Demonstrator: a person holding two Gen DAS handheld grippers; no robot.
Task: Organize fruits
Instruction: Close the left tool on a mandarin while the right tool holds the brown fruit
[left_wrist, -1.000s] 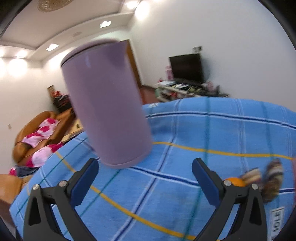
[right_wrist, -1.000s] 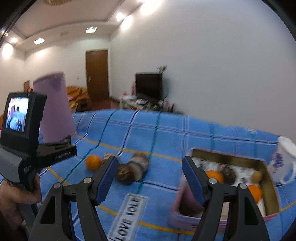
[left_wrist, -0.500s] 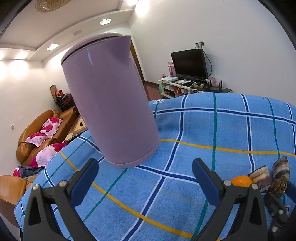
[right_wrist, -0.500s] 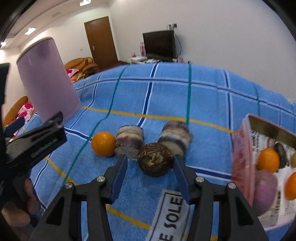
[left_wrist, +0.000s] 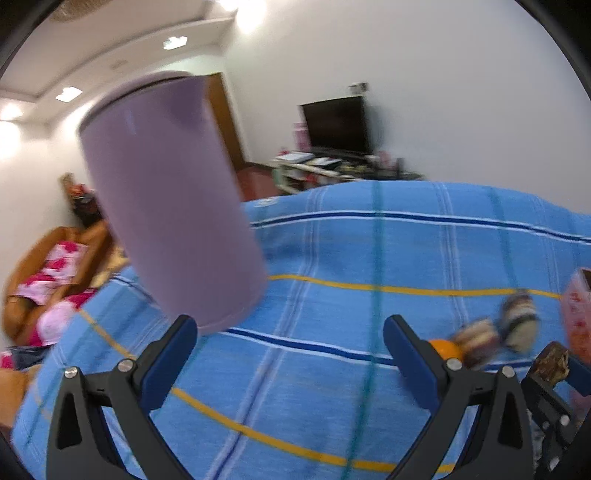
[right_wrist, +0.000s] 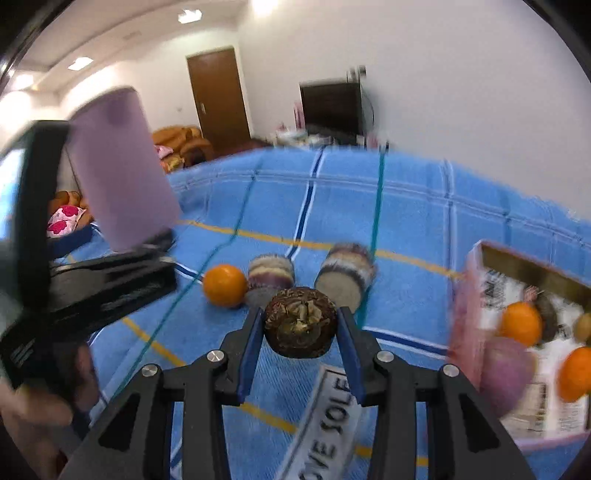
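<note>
1. While the jaws of the right hand-held gripper (right_wrist: 301, 334) are closing, a dark brown, rough-skinned round fruit (right_wrist: 300, 322) sits between its blue pads, which meet the fruit's left and right flanks (contact reads as made in the right wrist view; whether the fruit is clear of the cloth I cannot tell).
2. Just beyond the brown fruit, on the blue plaid cloth (right_wrist: 406, 206) over the table, lie two short purple-and-white banded cane sections: the left one (right_wrist: 271, 271) touches a small orange (right_wrist: 224, 285), the right one (right_wrist: 349, 275) lies a little apart, cut face toward the camera.
3. To the right stands a pink-walled box (right_wrist: 461, 306) lined with printed paper. It holds two oranges, a purple round fruit against the near wall, and darker items too blurred to name.
4. A white label reading "LOVE SOLE" (right_wrist: 328, 417) lies on the cloth under the right gripper.
5. The left hand-held gripper (left_wrist: 290, 360) stands wide open with nothing between its pads (only bare cloth lies ahead of it).
6. A tall lilac kettle (left_wrist: 166, 199) stands on the cloth just beyond the left finger.
7. Left view is motion-blurred; the person's hand (right_wrist: 48, 398) on the left tool's handle shows at the right view's lower left.
</note>
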